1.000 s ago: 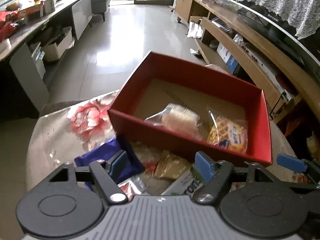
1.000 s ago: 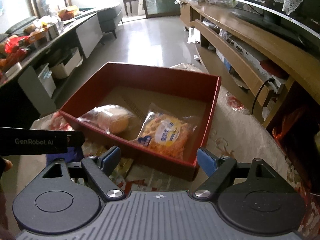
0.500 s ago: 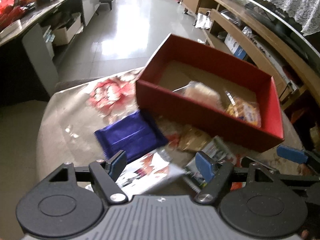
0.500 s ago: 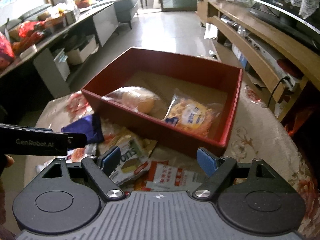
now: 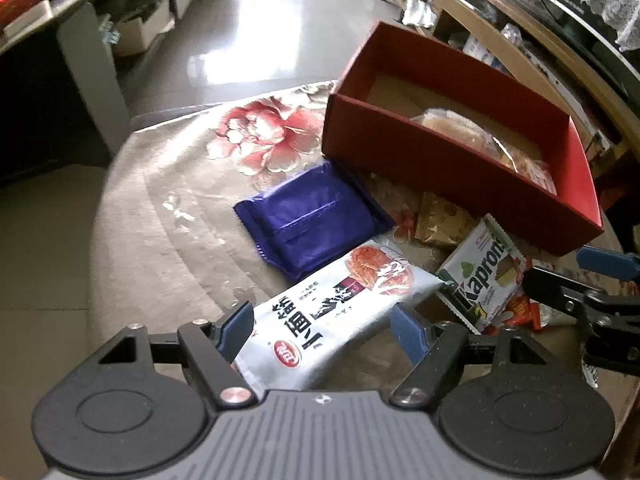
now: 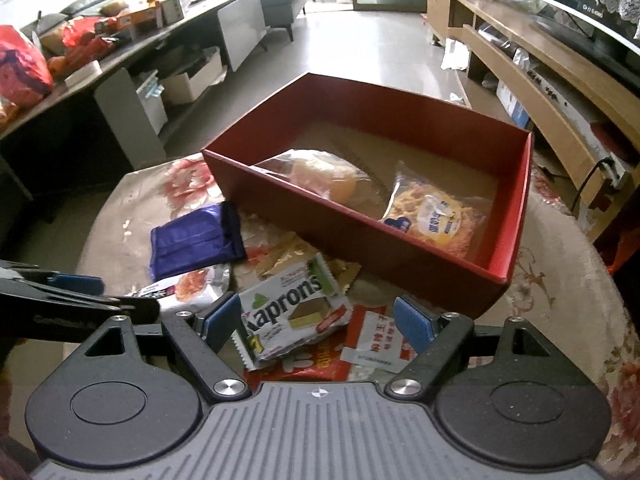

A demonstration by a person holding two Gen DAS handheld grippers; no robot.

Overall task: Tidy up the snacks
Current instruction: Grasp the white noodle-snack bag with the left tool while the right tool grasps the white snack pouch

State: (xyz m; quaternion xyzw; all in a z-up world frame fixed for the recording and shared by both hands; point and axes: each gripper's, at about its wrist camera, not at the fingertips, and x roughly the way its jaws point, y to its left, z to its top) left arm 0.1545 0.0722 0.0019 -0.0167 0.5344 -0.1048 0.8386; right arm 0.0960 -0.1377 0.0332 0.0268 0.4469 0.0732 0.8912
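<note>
Both grippers hover with jaws spread, the left gripper point(image 5: 322, 330) straddling the white snack packet point(image 5: 336, 312) and the right gripper point(image 6: 318, 326) straddling the Kaprons wafer pack point(image 6: 294, 314), both packs lying loose just before the red box point(image 6: 516, 200), likely awaiting transfer into it.

Black tool point(image 5: 324, 326), blue fingertip pads point(image 5: 408, 332)

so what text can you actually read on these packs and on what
"Kaprons": on the white and green wafer pack, also seen from the left wrist.
Large Chinese characters on the white pack under the left tool: too skewed to read.
Red sachet label: too small.
Yellow snack bag in the red box: blurred.
</note>
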